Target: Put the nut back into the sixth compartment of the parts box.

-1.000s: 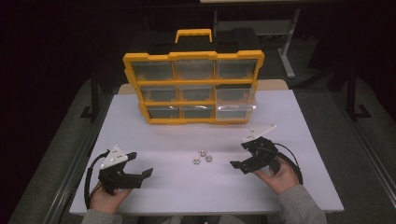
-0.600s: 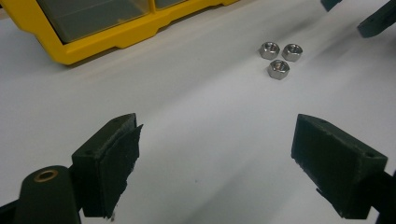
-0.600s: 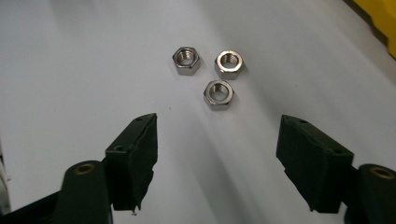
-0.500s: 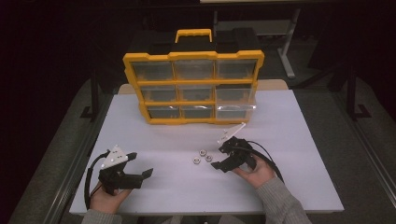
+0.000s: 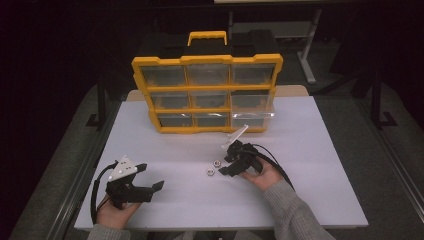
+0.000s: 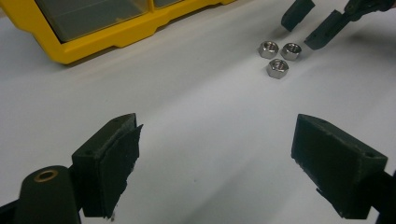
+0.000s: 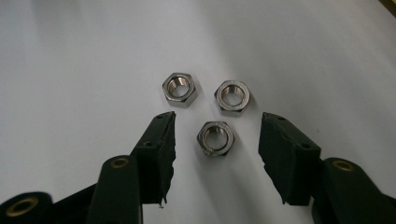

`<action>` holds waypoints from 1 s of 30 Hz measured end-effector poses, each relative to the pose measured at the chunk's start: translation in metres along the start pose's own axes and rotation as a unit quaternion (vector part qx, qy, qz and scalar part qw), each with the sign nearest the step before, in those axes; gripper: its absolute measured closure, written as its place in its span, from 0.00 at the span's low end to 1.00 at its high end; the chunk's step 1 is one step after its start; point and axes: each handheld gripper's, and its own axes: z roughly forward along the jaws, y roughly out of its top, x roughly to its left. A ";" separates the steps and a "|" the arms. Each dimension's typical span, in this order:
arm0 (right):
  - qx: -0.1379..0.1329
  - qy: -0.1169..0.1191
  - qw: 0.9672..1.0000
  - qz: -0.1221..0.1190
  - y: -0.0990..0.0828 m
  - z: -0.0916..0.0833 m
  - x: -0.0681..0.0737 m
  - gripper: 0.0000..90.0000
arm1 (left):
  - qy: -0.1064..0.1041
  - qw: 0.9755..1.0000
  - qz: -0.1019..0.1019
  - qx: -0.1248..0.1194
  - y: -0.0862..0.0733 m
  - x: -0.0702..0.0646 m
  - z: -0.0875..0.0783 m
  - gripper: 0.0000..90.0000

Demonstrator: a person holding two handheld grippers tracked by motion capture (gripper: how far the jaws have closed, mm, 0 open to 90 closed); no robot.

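My right gripper [image 7: 215,140] has slid left across the white table [image 5: 320,165] to the three steel hex nuts [image 7: 215,138]; its jaws, just narrowing, bracket the nearest untouched. Left gripper [image 6: 215,154] unmoved, spread wide.

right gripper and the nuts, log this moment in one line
right gripper: open, jaws just been closing, nearest nut between them, untouched | two other nuts: beyond | left gripper: open, idle

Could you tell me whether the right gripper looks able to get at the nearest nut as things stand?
Probably yes: the right gripper has been closing, the nearest nut lies between its jaws untouched, and nothing blocks it.
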 end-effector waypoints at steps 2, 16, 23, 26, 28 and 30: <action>0.001 0.001 1.000 -0.003 0.000 0.002 -0.002 0.53 | -0.001 1.000 -0.005 0.001 0.000 -0.001 0.000 0.16; 0.029 0.001 0.999 -0.032 -0.001 0.015 -0.002 0.70 | 0.001 1.000 -0.007 0.001 -0.001 0.000 0.000 0.17; 0.036 -0.007 0.998 -0.043 0.000 0.017 0.000 0.73 | 0.001 1.000 -0.009 0.001 -0.001 0.001 0.000 0.16; 0.043 -0.018 0.998 -0.050 0.001 0.018 0.003 0.73 | 0.002 1.000 -0.009 -0.001 -0.001 0.001 0.000 0.17; 0.048 -0.024 0.997 -0.053 0.002 0.018 0.005 0.73 | 0.002 1.000 -0.010 0.000 -0.001 0.001 -0.001 0.17; 0.051 -0.025 0.997 -0.047 0.003 0.018 0.006 0.74 | 0.002 1.000 -0.010 -0.001 -0.001 0.001 -0.001 0.17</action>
